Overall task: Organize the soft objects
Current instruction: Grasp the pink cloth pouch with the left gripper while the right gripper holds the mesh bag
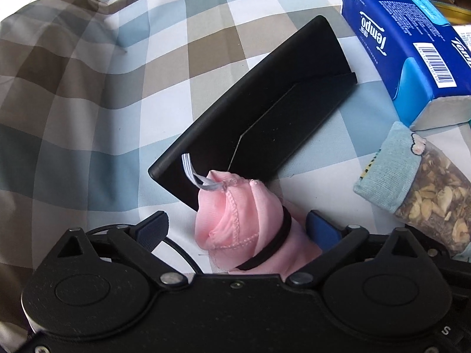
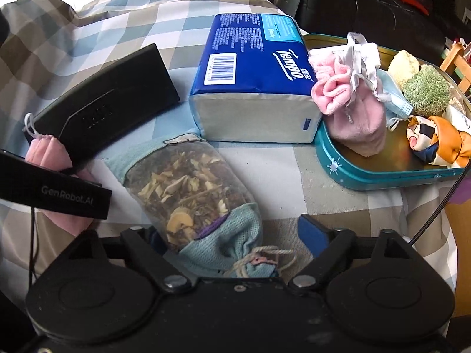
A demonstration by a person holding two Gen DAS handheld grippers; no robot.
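- The left hand-held gripper (image 1: 235,220) stands spread wide. A rolled pink cloth (image 1: 235,220) bound with a black band (image 1: 273,241) lies between its jaws, and neither blue pad visibly presses on it.
- The roll's long axis runs forward, away from the gripper, and its gathered tip overlaps the near corner of a black case (image 1: 259,117) on the checked surface (image 1: 88,88).
- The right hand-held gripper (image 2: 235,235) is also spread. A herb sachet (image 2: 188,188), part clear and part blue knit, lies between its jaws with its drawstring end nearest the camera and its length pointing away towards the tissue pack (image 2: 256,79).
- The left pad is hidden behind the sachet, so contact there cannot be told. The right pad stands clear of it.
- Judged from this, each soft thing sits directly under its own gripper, while the teal tin (image 2: 382,173) holding other soft items lies ahead and to the right, nearer the right hand.
- Readable writing: "Tempo" on the blue tissue pack, with a barcode, and "GenRobot.AI" on the left gripper's body seen from the right wrist.
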